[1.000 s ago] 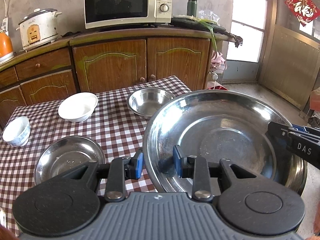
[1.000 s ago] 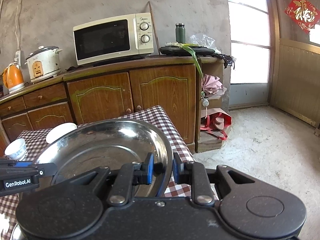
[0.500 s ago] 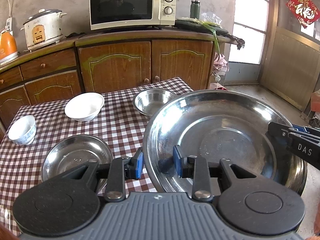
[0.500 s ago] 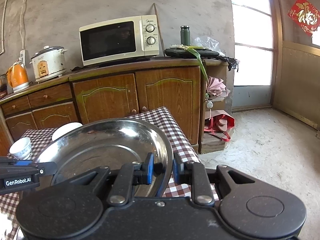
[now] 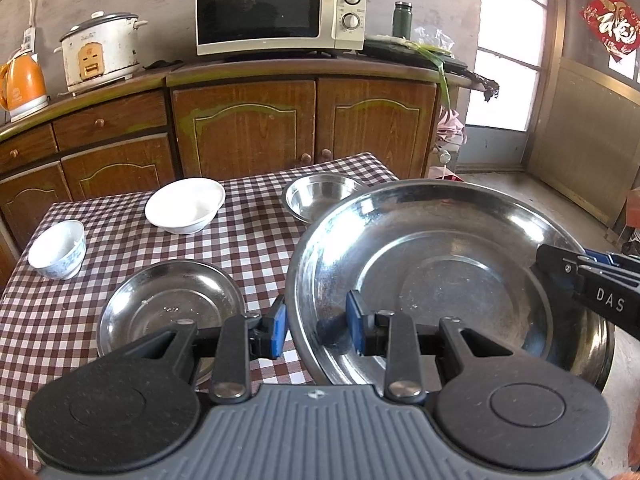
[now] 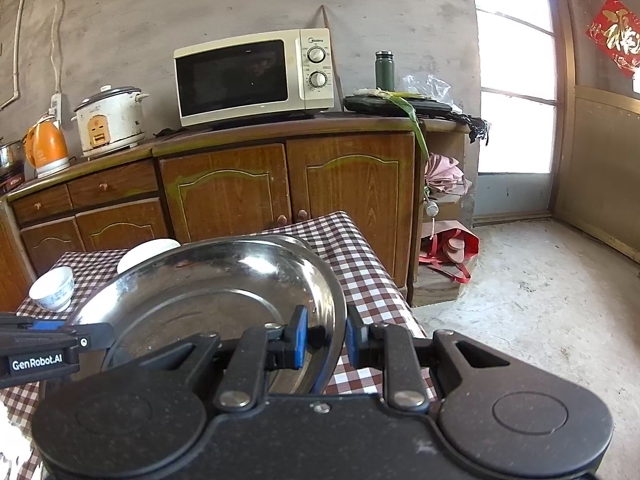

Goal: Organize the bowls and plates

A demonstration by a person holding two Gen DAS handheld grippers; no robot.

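Observation:
A large steel basin [image 5: 448, 276] hangs in the air over the table's right edge, held on both sides. My left gripper [image 5: 316, 330] is shut on its near-left rim. My right gripper [image 6: 326, 340] is shut on its right rim, with the basin [image 6: 208, 292] spread out to its left; it also shows in the left wrist view [image 5: 592, 280]. On the checked table [image 5: 256, 240] sit a small steel plate [image 5: 168, 308], a steel bowl [image 5: 324, 200], a white bowl [image 5: 186, 210] and a small white cup-bowl [image 5: 58, 248].
Wooden cabinets [image 5: 248, 128] stand behind the table, carrying a microwave [image 5: 280, 12], a rice cooker [image 5: 100, 52] and an orange kettle [image 5: 20, 84]. Bare concrete floor [image 6: 540, 320] and a doorway lie to the right, with a red bag [image 6: 452, 248] by the cabinet.
Both grippers have risen with the basin and shifted slightly left; the table items sit lower and further right in view. The grips have not changed.

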